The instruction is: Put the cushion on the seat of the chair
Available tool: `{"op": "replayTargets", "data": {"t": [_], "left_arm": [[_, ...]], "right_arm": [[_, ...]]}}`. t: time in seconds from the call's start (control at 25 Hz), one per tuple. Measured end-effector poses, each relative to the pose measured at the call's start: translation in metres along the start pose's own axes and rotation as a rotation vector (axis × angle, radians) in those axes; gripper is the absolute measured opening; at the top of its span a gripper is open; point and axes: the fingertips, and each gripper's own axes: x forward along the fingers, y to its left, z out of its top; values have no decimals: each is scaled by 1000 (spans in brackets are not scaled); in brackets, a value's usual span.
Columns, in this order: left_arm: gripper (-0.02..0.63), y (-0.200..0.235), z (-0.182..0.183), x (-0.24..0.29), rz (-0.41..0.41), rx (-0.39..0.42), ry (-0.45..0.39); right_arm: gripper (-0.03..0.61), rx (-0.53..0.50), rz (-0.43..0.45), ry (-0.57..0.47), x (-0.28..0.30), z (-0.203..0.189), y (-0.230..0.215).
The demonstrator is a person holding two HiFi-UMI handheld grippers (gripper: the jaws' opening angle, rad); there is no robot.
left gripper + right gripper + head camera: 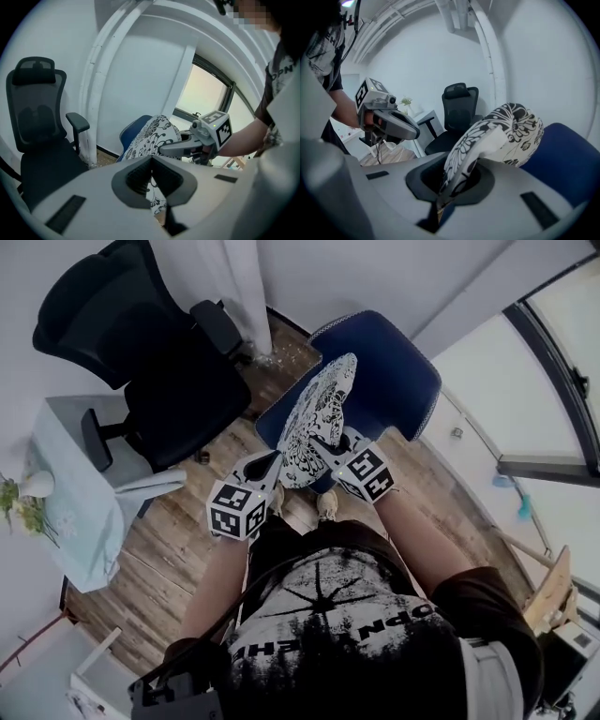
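A black-and-white flower-patterned cushion (pixel 319 413) hangs upright between my two grippers, above the seat of a blue chair (pixel 394 371). My left gripper (pixel 274 465) pinches its lower left edge and my right gripper (pixel 323 442) pinches the lower right edge. In the left gripper view the cushion (pixel 152 133) rises beyond the shut jaws of the left gripper (pixel 152 171), with the right gripper (pixel 187 146) on its far side. In the right gripper view, fabric of the cushion (pixel 506 129) runs down into the shut right gripper (pixel 450 180), in front of the blue chair (pixel 567 164).
A black office chair (pixel 159 362) with armrests stands left of the blue chair. A table with a pale cloth (pixel 70 493) and a small plant (pixel 19 502) is at the far left. A white curtain (pixel 239 287) hangs behind; a window (pixel 553 362) runs along the right.
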Motion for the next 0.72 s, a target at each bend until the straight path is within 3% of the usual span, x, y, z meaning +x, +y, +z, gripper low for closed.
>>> {"op": "replayTargets", "data": {"t": [0.36, 0.56, 0.72], "left_arm": [[14, 30, -11, 16, -39, 4, 67], [14, 47, -3, 19, -33, -29, 50], [14, 61, -5, 25, -40, -51, 55]], "right_arm": [[32, 79, -13, 30, 55, -4, -22], [32, 99, -15, 21, 77, 2, -32], [32, 191, -33, 11, 89, -11, -43]]}}
